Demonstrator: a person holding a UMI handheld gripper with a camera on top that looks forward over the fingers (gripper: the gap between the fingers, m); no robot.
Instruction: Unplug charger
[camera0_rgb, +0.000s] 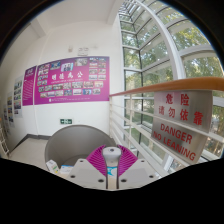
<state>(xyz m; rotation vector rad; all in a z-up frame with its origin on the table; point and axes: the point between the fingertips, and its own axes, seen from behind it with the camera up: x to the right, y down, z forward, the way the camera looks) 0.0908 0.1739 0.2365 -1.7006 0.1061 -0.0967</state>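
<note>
My gripper (112, 151) is raised, facing a corridor wall and windows. Its two fingers with magenta pads (97, 159) are closed in a V around a small white, round-topped charger (112, 155), and both pads press on it. The charger is held in the air and touches nothing else. No socket or cable shows in the gripper view. The lower part of the charger is hidden between the fingers.
A purple poster board (70, 80) hangs on the white wall beyond. Tall windows (165, 50) with trees outside run along the right. A glass panel with a red "DANGER" sign (182, 125) stands close on the right. A grey rounded object (70, 143) sits low, left of the fingers.
</note>
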